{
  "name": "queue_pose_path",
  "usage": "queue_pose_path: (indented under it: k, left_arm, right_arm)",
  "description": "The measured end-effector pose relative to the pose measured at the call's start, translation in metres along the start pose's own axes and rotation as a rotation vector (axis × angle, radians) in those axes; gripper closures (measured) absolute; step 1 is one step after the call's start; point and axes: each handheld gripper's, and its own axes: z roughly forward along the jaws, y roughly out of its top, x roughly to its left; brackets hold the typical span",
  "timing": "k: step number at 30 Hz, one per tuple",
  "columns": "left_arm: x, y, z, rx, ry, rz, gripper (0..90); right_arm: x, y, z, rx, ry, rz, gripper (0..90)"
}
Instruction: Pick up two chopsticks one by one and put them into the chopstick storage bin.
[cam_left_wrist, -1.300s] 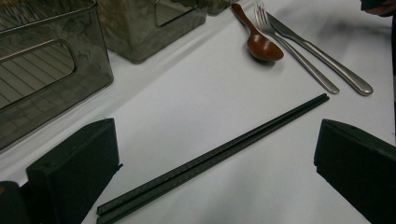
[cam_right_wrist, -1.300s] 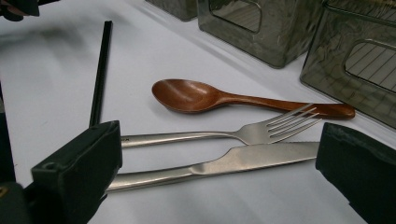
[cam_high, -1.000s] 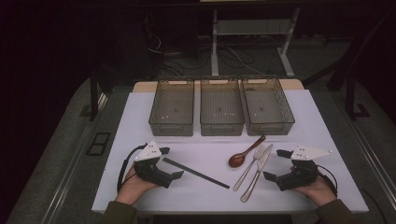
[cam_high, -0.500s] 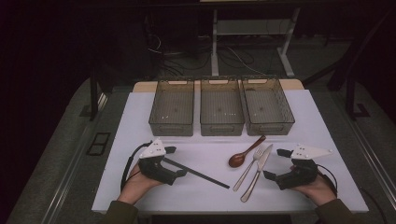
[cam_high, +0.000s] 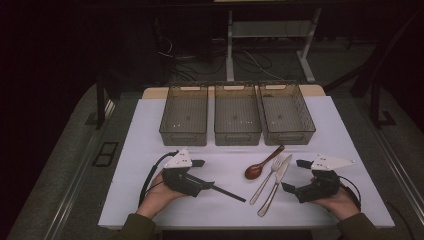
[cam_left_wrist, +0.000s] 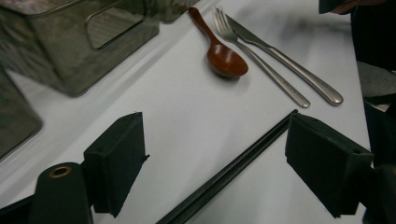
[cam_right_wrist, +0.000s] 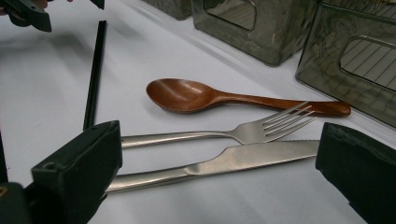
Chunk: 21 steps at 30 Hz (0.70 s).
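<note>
Black chopsticks (cam_left_wrist: 233, 169) lie lengthwise between the open left claw (cam_left_wrist: 233, 172); tips toward the knife (cam_left_wrist: 285, 60).

Partly hidden chopsticks
The black chopsticks (cam_high: 227, 193) have their left end hidden under the left gripper (cam_high: 200, 174).

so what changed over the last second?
The left gripper slid right, toward the table's middle, and now straddles the black chopsticks, jaws open, nothing gripped. The right gripper, spoon, fork, knife and three bins stayed put.
</note>
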Motion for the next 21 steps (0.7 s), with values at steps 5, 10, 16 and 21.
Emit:
queue_pose_path:
  k: [5,10,16,21]
  left_arm:
    - [-0.005,0.005,0.012,0.014,-0.04,0.025,24.4]
    - [-0.009,0.009,0.023,0.032,-0.075,0.044,30.3]
    - [-0.017,0.013,0.038,0.059,-0.125,0.077,39.2]
    - [-0.024,0.019,0.052,0.072,-0.171,0.101,46.3]
  right_arm:
    - [0.0,0.0,0.0,0.001,-0.001,0.002,0.0]
    - [0.0,0.0,0.0,0.001,-0.001,0.002,0.0]
    - [-0.001,0.0,0.0,0.002,-0.002,0.005,0.0]
    - [-0.001,0.0,0.0,0.002,0.0,0.01,0.0]
